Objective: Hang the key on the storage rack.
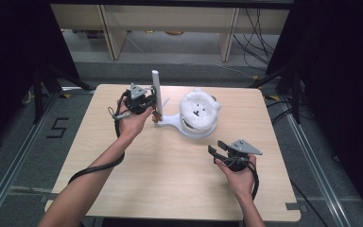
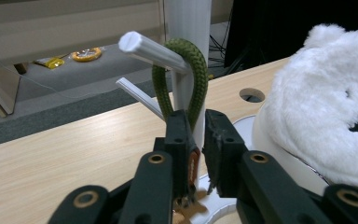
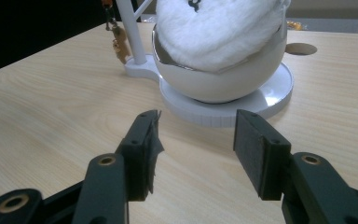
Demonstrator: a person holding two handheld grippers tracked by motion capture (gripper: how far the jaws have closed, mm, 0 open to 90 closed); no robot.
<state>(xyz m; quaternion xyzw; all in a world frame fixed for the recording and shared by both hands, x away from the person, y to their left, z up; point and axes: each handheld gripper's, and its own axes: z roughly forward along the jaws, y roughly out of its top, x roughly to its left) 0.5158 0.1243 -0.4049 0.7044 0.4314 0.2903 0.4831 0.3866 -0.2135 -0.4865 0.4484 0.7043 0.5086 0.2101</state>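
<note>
A green cord loop point(image 2: 198, 60) hangs over a white peg point(image 2: 154, 49) on the white stand's pole point(image 1: 156, 90). Its brass and orange clasp point(image 3: 117, 44) dangles beside the pole. My left gripper point(image 2: 199, 116) sits at the loop's lower end. The jaws stand a narrow gap apart, with an orange piece against the left pad and light showing beside it. In the high view this left gripper point(image 1: 152, 101) is right at the pole. A white fluffy bear hat point(image 1: 198, 109) covers the round white form point(image 3: 223, 79) on the stand's base. My right gripper point(image 3: 198, 121) is open and empty, low over the table in front of the base.
The stand's flat base point(image 3: 270, 98) joins pole and round form on the wooden table point(image 1: 170, 179). A second thin peg point(image 2: 137, 95) juts from the pole. A round hole point(image 2: 251, 94) lies in the tabletop behind the hat. Shelving and cables stand beyond the far edge.
</note>
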